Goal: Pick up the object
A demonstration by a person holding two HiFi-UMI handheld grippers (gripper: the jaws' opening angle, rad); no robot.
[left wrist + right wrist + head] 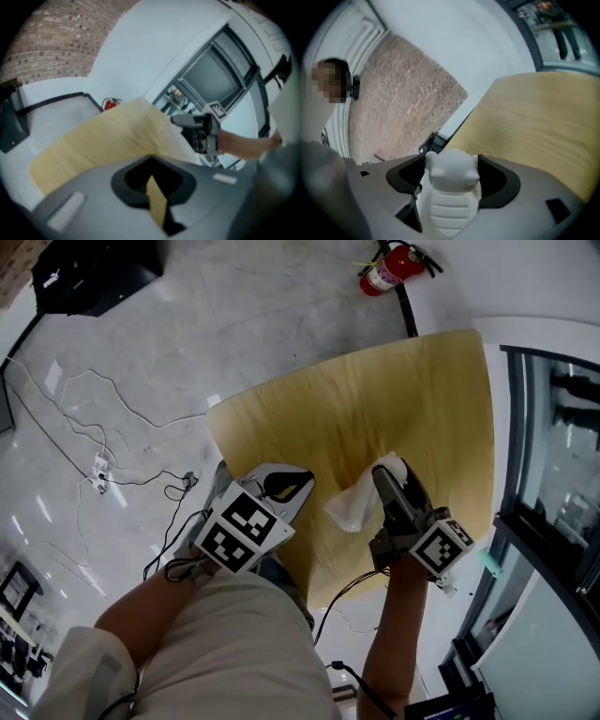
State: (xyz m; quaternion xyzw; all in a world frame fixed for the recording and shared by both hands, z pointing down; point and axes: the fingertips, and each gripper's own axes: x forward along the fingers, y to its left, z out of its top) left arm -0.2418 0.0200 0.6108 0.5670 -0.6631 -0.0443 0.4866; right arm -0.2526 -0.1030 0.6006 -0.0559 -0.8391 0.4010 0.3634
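On the grey floor at far left, noting loose cables (94, 427) trailing well away from the work. Moving right, finding the left gripper (298, 486) hovering over the near left edge of the wooden table (375, 399), with jaws drawn almost together, showing only a sliver of tabletop between them and carrying nothing. Further right, seeing the white animal figure (451, 187), with ridged belly and rounded head, sitting squarely between the jaws of the right gripper (386, 472), pinched at both flanks over the near part of the table. Not managing to tell whether resting on the wood or hanging clear of it. Judging the pick-up as largely secured. Watching for slip: gripping a smooth, rounded body by its sides only, so risking it rotating or dropping out with any tilt or jerk during a lift. Also minding the glass panel (548, 474) just beside the table's right edge, risking a knock if swinging outward. Fearing little from the left gripper, standing apart from the figure.
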